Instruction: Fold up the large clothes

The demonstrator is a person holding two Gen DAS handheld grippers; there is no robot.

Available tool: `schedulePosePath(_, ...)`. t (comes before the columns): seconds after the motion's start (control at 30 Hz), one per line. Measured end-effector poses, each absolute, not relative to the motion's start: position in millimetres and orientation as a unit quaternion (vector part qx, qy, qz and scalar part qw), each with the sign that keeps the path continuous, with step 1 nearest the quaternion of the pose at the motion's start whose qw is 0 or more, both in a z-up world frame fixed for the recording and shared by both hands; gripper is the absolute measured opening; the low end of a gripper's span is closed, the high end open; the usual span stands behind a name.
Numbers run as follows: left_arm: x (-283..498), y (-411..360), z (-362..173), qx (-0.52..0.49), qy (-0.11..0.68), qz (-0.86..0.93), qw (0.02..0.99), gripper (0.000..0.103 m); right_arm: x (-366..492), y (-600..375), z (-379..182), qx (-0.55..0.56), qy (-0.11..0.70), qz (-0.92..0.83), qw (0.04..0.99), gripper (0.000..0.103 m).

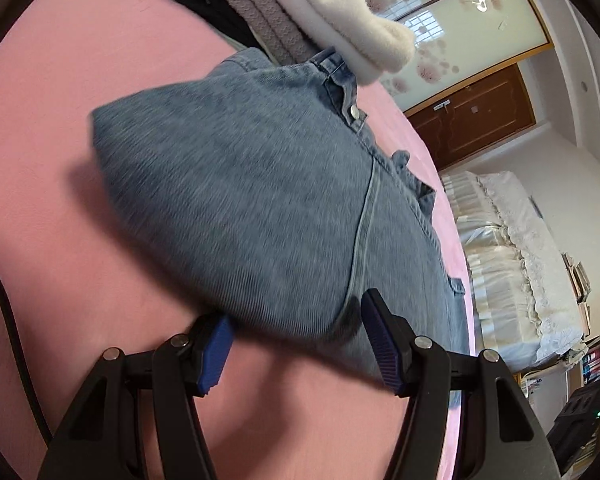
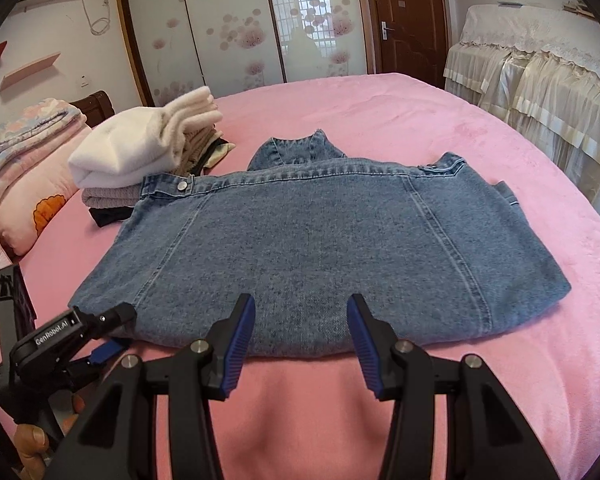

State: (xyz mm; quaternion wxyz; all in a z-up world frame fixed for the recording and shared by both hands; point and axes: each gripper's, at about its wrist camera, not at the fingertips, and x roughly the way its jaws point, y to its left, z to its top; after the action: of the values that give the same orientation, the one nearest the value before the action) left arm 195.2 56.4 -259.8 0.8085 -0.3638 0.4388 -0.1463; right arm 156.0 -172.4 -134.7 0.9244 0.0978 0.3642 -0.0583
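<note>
Left tongs [image 1: 295,344] and right tongs [image 2: 302,346]: both gaping wide, hovering level at near edge of folded blue denim jacket [image 2: 312,248] on pink bedspread [image 2: 440,120].

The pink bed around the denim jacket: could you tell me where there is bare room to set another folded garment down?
Free: the pink bedspread beyond the denim jacket, towards the wardrobe, and the strip on its right, towards the lace-covered furniture. Crowded: the left, where the stack of folded clothes sits close to the jacket's corner.
</note>
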Motion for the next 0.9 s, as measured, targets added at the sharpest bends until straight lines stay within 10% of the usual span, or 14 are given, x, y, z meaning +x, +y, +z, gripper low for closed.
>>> schedulePosePath(0.4, 253.4, 52.6, -260.7, -0.389, 0.414, -0.149, 0.809, 0.059, 203.8, -181.8, -159.6, 0.104, 0.368, -0.078, 0.921, 0.048)
schedulePosePath(0.7, 250.8, 30.6, -229.8, -0.328, 0.384, -0.072, 0.86, 0.014, 245.0, -175.1, -171.5, 0.074, 0.388, -0.062, 0.916, 0.022)
schedulePosePath(0.9, 224.7, -10.9, -176.5, -0.23, 0.319, -0.074, 0.916, 0.01, 252.5, -179.7, -194.6, 0.079, 0.418, -0.03, 0.904, 0.018)
